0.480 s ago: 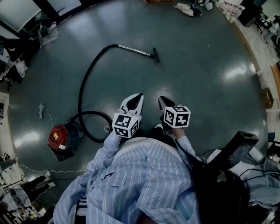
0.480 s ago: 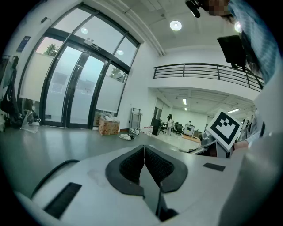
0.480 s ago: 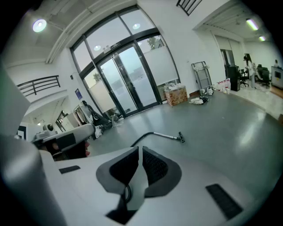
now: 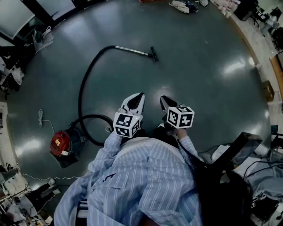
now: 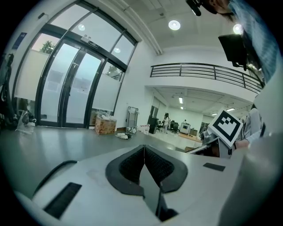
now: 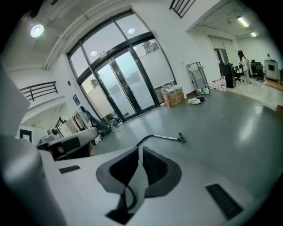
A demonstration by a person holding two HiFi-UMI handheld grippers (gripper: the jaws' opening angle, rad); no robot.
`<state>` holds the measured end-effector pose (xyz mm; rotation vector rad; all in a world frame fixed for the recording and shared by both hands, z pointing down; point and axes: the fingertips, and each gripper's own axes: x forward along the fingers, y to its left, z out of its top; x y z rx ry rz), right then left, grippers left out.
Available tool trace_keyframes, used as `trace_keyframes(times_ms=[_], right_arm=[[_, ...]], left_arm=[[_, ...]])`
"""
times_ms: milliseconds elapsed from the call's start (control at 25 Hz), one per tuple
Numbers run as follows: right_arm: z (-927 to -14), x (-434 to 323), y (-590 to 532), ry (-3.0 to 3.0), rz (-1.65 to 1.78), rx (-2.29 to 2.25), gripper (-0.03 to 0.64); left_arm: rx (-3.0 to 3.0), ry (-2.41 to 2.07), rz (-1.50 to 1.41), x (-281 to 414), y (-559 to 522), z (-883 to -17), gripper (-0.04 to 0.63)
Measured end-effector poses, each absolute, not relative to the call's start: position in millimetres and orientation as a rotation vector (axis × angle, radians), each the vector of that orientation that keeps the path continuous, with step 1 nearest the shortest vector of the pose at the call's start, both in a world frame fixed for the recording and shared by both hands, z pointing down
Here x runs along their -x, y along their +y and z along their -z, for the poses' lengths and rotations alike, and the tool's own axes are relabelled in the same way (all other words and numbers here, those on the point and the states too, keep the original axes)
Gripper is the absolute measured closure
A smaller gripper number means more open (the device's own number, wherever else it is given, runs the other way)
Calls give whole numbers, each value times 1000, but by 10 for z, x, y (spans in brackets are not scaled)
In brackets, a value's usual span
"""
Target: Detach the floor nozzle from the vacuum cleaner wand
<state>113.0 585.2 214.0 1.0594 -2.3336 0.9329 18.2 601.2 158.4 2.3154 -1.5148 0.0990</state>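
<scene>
The vacuum's black floor nozzle [image 4: 154, 54] lies on the grey floor, joined to the silver wand [image 4: 131, 50]. A black hose [image 4: 82, 90] curves from the wand back to the red canister [image 4: 59, 143]. In the right gripper view the nozzle [image 6: 181, 138] and wand [image 6: 166, 137] lie far ahead, beyond the jaws. My left gripper [image 4: 139, 96] and right gripper [image 4: 162, 100] are held side by side in front of the person's striped shirt, well short of the nozzle. Both are shut with nothing between the pads: the left gripper [image 5: 143, 149] and the right gripper [image 6: 139, 150].
A white power cord [image 4: 42, 114] trails on the floor left of the canister. Clutter [image 4: 183, 6] and a cardboard box [image 6: 173, 96] lie near the far glass doors. A dark chair [image 4: 230, 152] stands at the person's right, and desks line the left edge [image 4: 9, 70].
The wand and nozzle sit slightly higher and further left in the head view as the camera shifted. Both grippers keep the same pose, still shut.
</scene>
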Motion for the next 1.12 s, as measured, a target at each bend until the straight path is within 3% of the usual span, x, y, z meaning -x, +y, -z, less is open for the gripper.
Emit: trace_keyframes(times_ms=[520, 1120], right_arm=[[-2275, -765, 5900, -2301, -1056, -1076, 581], [-2427, -1021, 5313, -2225, -1148, -1154, 581]], left_arm=[[-2308, -1510, -126, 332, 6017, -1675, 588], [-2184, -1533, -83, 563, 5366, -1922, 588]])
